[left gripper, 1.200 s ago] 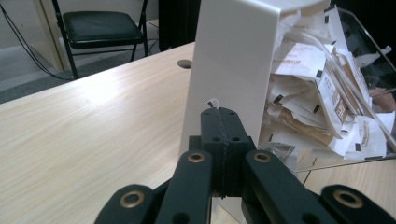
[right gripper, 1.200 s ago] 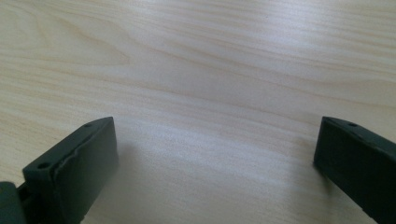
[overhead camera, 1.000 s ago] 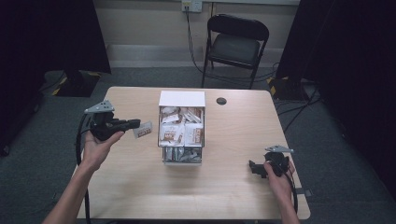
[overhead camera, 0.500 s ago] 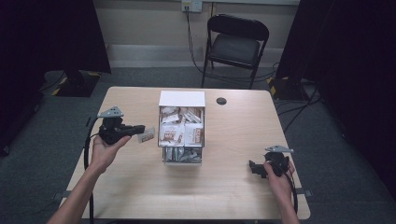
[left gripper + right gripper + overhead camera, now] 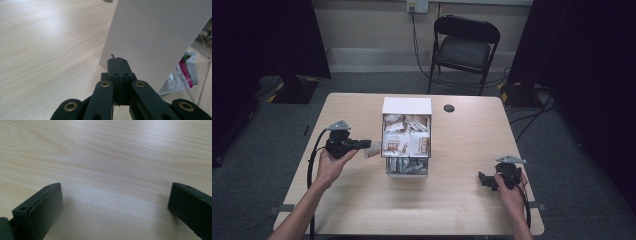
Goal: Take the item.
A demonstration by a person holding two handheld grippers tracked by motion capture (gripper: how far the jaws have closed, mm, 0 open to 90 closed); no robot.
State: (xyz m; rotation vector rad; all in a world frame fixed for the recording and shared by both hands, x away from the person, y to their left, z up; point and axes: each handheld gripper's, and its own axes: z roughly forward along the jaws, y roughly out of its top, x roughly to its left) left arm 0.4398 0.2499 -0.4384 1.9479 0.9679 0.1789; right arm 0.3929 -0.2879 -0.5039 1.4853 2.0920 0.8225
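Now my left gripper [image 5: 362, 145] pinches a small white packet [image 5: 372, 150] beside the clear packet-filled box [image 5: 407, 172]; next I lower it inside. My right gripper [image 5: 484, 180] rests wide open, empty.

You sit at a light wooden table [image 5: 362, 210] in the middle of the frame. A clear plastic box with a white lid [image 5: 406, 135] stands at its centre, full of small packets. Your left hand [image 5: 329, 167], at the left of the frame, holds the black left gripper [image 5: 362, 145], which pinches a small white packet [image 5: 372, 151] just beside the box. Your right hand [image 5: 509, 187], at the lower right, holds the black right gripper [image 5: 484, 180] low over the table. A small round black disc [image 5: 449, 108] lies above the box. A black folding chair [image 5: 464, 47] stands at the top.
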